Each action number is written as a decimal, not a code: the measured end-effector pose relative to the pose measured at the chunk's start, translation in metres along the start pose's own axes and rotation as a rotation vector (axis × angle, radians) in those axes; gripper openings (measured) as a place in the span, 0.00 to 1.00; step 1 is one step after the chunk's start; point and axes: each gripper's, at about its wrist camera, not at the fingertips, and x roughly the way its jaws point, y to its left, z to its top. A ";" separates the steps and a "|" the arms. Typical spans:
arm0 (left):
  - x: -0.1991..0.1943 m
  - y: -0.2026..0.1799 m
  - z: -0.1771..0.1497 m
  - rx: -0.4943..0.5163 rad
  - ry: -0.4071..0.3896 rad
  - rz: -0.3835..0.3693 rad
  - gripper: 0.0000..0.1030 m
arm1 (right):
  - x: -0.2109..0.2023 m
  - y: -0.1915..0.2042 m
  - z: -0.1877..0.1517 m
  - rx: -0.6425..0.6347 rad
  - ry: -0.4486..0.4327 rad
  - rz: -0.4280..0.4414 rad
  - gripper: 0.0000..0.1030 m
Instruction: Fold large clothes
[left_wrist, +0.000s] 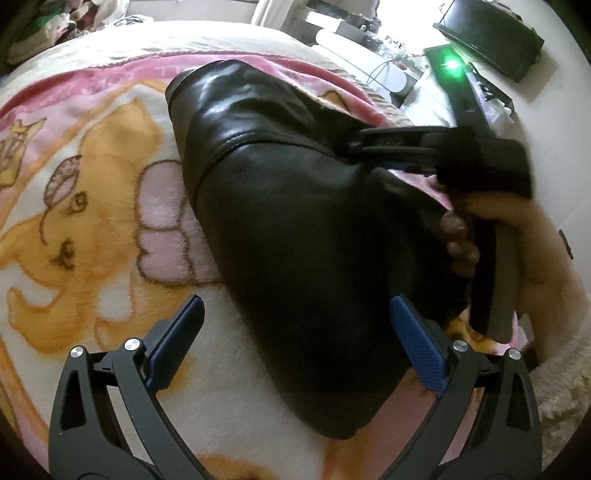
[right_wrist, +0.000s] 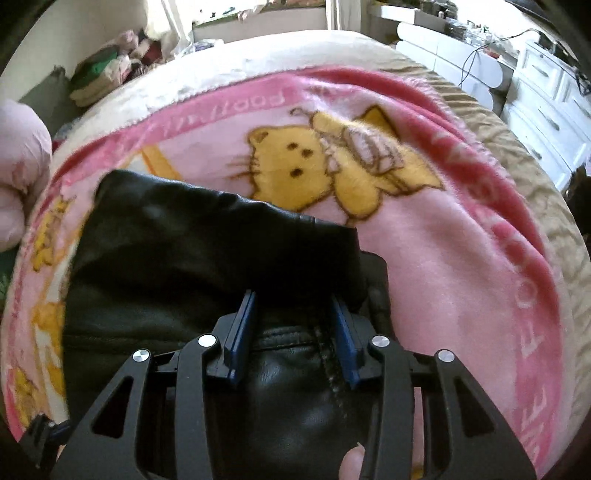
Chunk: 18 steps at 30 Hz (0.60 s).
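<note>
Two close wrist views, each angled down over its own gripper, both onto the black jacket (left_wrist: 295, 221) on the pink blanket (right_wrist: 443, 258).

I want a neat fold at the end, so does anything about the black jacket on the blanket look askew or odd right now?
The black leather jacket lies in a bunched, lopsided heap on the pink cartoon blanket, not flat. The right gripper straddles a rumpled bunch by the zipper. No damage shows.

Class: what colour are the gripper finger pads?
Blue, clearest in the left wrist view on the left gripper pads.
</note>
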 end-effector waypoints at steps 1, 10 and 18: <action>-0.002 0.001 0.000 -0.005 0.003 -0.002 0.91 | -0.006 -0.001 0.000 0.005 -0.009 0.011 0.49; -0.024 0.004 0.002 -0.032 0.001 -0.001 0.91 | -0.058 0.005 -0.027 -0.019 -0.052 0.035 0.89; -0.048 0.005 0.006 -0.034 -0.022 0.036 0.91 | -0.104 -0.001 -0.056 -0.014 -0.118 0.077 0.94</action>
